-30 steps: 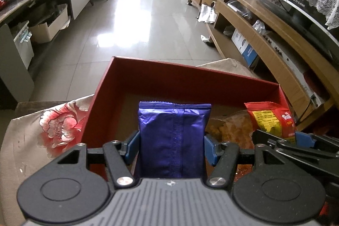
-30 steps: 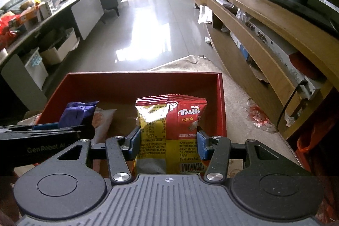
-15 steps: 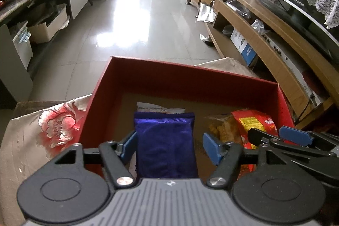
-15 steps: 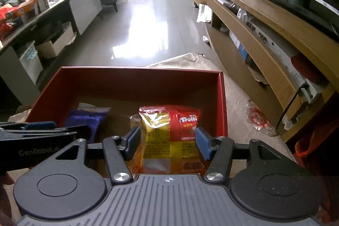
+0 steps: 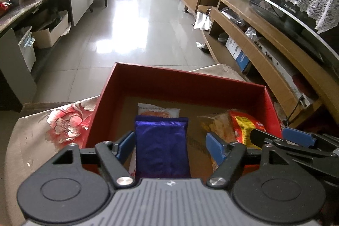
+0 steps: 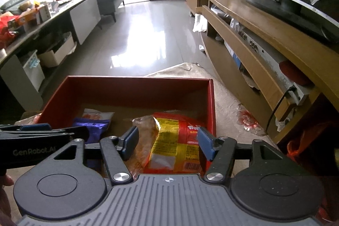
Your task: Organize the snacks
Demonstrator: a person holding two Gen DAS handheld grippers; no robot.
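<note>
A: Item one, container?
B: Open red cardboard box with a brown floor [image 5: 186, 86], standing on a beige cloth with red flower print [image 5: 63, 124] that covers the tabletop. In the left wrist view it fills the centre.

A: Contents, left side?
B: Glossy purple foil snack pouch [image 5: 162, 147], lying flat on the box floor at 6 o'clock of that view. Its far end overlaps a white packet with an orange picture [image 5: 159, 109], which lies at 12 o'clock from it.

A: Left gripper [image 5: 170, 146]?
B: Jaws spread apart. The left blue pad sits just beside the pouch edge; the right pad stands clear of it. Nothing gripped.

A: Contents, right side?
B: Red and yellow Trolli snack bag [image 6: 175, 139], lying on a clear packet of orange-brown snacks [image 6: 144, 132], near the box's right wall, at 3 o'clock from the purple pouch.

A: Right gripper [image 6: 167, 142]?
B: Jaws parted, one pad on each side of the Trolli bag. Whether either pad touches it cannot be told. No grip.

A: Surroundings?
B: Glossy tiled floor [image 5: 127, 24] at 12 o'clock; long wooden shelf unit [image 6: 264, 39] at 2 o'clock.
</note>
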